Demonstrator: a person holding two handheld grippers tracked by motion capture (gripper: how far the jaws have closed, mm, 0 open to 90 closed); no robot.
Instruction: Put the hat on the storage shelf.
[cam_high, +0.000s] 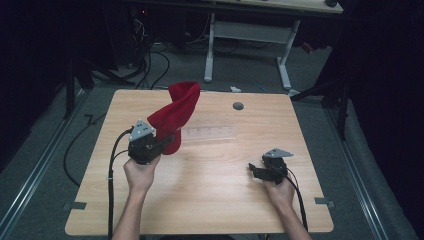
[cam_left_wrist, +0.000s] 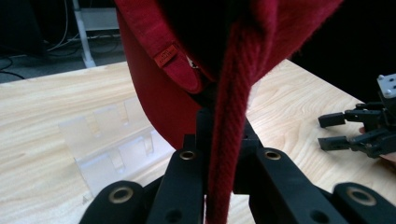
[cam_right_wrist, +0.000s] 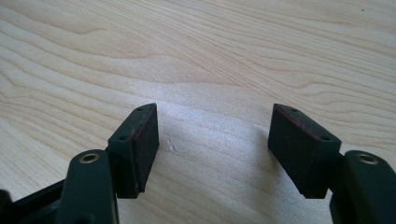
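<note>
holding red cloth (cam_high: 176, 114) aloft over table (cam_high: 210, 200), left gripper (cam_high: 159, 141) clamped on its edge. right gripper (cam_high: 254, 169) wide, empty, low near table. we judge: keep clamp firm, bring right to free hanging edge.

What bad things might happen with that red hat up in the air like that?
1. The left gripper pinches the red hat by just a narrow bit of its edge, so it might slip out and drop.
2. The hat hangs right beside the clear plastic rack, so a swing could knock the rack along the table.
3. The right gripper rests open, apart from the hat, too far to catch it quickly.
</note>
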